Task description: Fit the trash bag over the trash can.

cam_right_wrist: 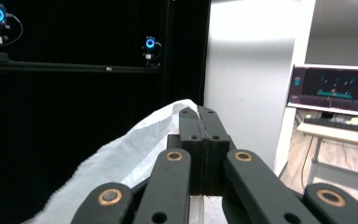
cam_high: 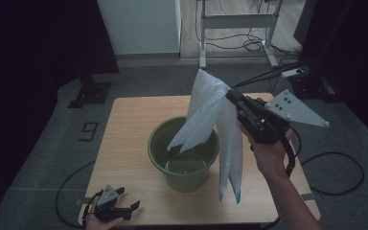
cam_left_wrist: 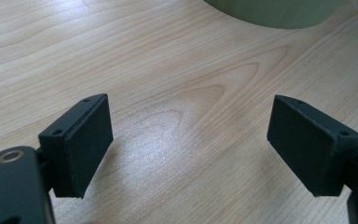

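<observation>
Right gripper view shows right claw [cam_right_wrist: 199, 116] pinching white bag [cam_right_wrist: 121, 163].

A white bag [cam_high: 211, 112] with blue bottom edge, an olive-green bucket [cam_high: 184, 165], pale wood-grain table [cam_high: 124, 143].

A dark numeral "9" [cam_high: 89, 130] is marked on the grey floor left of the table.
</observation>
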Action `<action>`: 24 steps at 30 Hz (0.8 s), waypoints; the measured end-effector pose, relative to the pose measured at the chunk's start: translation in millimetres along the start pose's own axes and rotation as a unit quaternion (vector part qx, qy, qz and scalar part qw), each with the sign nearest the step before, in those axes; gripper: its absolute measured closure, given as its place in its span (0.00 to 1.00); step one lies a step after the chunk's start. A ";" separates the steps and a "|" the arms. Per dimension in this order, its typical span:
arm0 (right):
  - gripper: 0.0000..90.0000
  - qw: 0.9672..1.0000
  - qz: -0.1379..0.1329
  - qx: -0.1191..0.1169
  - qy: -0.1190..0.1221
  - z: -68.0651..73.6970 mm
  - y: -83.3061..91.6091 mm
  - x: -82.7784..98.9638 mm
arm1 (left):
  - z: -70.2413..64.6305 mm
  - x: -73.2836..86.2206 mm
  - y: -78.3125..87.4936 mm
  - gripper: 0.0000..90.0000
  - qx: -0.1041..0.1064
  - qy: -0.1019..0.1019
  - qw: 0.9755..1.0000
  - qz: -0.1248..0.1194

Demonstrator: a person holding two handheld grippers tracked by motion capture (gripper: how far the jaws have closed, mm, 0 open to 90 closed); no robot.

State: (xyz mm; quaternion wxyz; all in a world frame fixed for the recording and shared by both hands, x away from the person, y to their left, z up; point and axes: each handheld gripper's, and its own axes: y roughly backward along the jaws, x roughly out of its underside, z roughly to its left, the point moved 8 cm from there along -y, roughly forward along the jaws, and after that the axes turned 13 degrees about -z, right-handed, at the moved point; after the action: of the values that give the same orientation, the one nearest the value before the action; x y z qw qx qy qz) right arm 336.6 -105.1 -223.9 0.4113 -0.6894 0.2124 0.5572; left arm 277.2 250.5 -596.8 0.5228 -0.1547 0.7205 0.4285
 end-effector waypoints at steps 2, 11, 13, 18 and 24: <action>0.99 1.000 0.003 -0.001 -0.003 0.2 0.2 5.3 | 0.1 0.3 0.1 0.16 0.000 -0.001 1.000 0.001; 0.99 0.999 0.035 -0.010 -0.026 5.2 1.7 52.1 | -0.5 1.6 -0.9 0.16 0.000 0.000 1.000 0.005; 0.99 0.999 0.040 -0.013 -0.030 7.9 2.0 59.6 | -0.2 1.1 -0.6 0.16 0.000 0.000 1.000 0.002; 0.99 0.998 0.052 -0.024 -0.039 19.2 5.8 78.9 | 0.6 0.0 0.9 0.16 -0.001 0.006 1.000 -0.001; 0.99 0.996 0.070 -0.038 -0.047 32.7 7.9 105.7 | 0.8 -0.7 1.6 0.15 0.000 0.008 1.000 -0.003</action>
State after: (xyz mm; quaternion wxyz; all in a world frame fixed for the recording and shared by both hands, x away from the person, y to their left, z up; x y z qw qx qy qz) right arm 341.8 -65.9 -327.4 0.3540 -0.6611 0.2195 0.6241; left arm 276.9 251.9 -595.5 0.5180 -0.1603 0.7245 0.4257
